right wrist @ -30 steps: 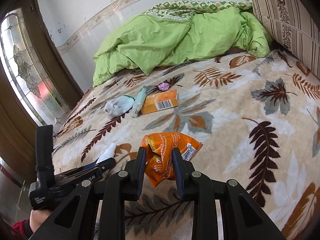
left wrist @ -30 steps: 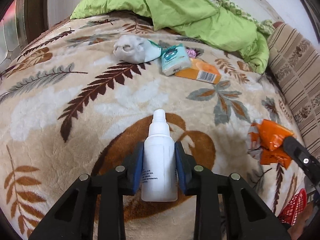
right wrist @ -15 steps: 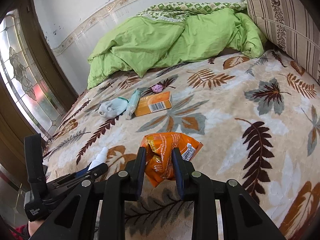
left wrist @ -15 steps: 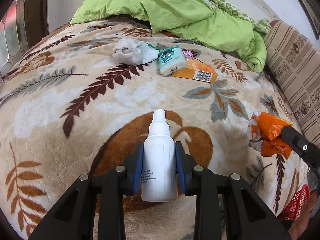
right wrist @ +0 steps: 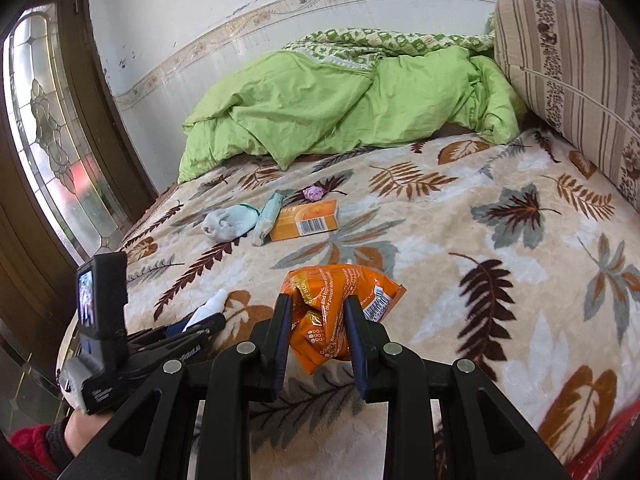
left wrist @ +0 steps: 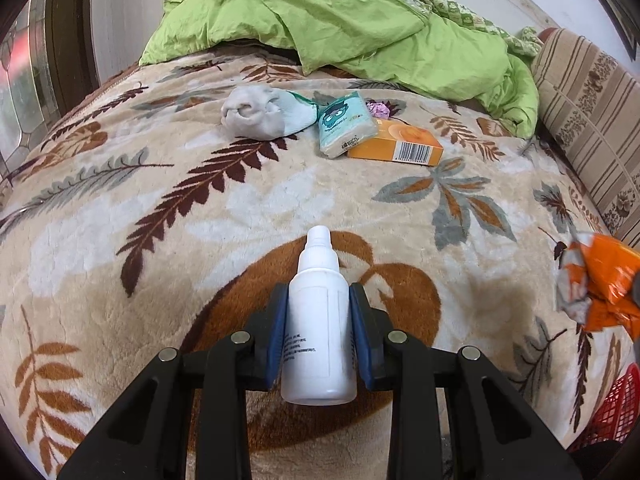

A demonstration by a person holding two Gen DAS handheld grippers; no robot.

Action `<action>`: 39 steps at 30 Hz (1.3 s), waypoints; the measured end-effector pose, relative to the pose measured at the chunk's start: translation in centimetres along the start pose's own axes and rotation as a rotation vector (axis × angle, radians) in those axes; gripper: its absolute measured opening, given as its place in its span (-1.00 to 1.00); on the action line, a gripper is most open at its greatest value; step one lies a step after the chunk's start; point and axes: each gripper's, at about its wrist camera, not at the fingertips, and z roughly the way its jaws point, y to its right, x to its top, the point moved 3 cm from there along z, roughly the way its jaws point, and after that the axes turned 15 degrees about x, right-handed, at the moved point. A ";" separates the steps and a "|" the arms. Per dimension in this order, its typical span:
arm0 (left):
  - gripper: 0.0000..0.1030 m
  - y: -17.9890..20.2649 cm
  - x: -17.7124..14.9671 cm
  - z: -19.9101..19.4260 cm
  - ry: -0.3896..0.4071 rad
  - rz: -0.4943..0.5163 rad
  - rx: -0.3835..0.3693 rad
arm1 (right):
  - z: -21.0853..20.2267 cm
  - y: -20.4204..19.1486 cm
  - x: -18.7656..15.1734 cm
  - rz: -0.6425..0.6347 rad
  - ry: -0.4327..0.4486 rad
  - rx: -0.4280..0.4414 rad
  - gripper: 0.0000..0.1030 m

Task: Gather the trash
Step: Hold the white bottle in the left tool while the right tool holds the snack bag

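The left gripper (left wrist: 318,320) points downward over the bed, its blue pads clamped on the smooth sides of a white plastic dropper bottle (left wrist: 318,332), nozzle pointing away from the camera. In the right wrist view, a hand (right wrist: 86,430) with a red sleeve cuff carries this gripper at the lower left.

The right gripper (right wrist: 316,320) tilts less steeply and holds a crumpled orange foil snack wrapper (right wrist: 332,312) between its pads, above the plush beige blanket with a leaf print (left wrist: 200,220).

Further up the blanket, from left to right, lie:
- a balled grey-white sock (left wrist: 260,114), soft and lumpy;
- a teal tissue pack (left wrist: 346,124), leaning on the next item;
- a flat orange cardboard box with a barcode (left wrist: 404,146);
- a small crumpled purple wrapper (left wrist: 379,109), just behind the pack and box.

A rumpled green quilt (right wrist: 340,108) is heaped at the far end of the bed. A striped brown cushion (right wrist: 572,68) stands along the right side. Red mesh (left wrist: 612,412) shows at the lower right edge; it cannot be identified.
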 end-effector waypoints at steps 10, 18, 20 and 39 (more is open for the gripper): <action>-0.44 0.8 0.3 0.8 0.029 0.050 0.034 | -2.2 0.2 -1.2 0.023 0.016 0.021 -0.46; -0.44 0.6 0.4 0.9 0.024 0.032 0.031 | -2.5 -0.3 -1.2 -0.005 0.027 0.058 -0.46; -0.44 0.6 0.4 0.9 0.023 0.027 0.027 | -2.2 -0.3 -1.1 0.001 0.026 0.066 -0.46; -0.44 0.0 0.9 -1.2 0.061 -0.038 -0.096 | -1.2 0.1 -0.8 0.037 0.022 0.025 -0.46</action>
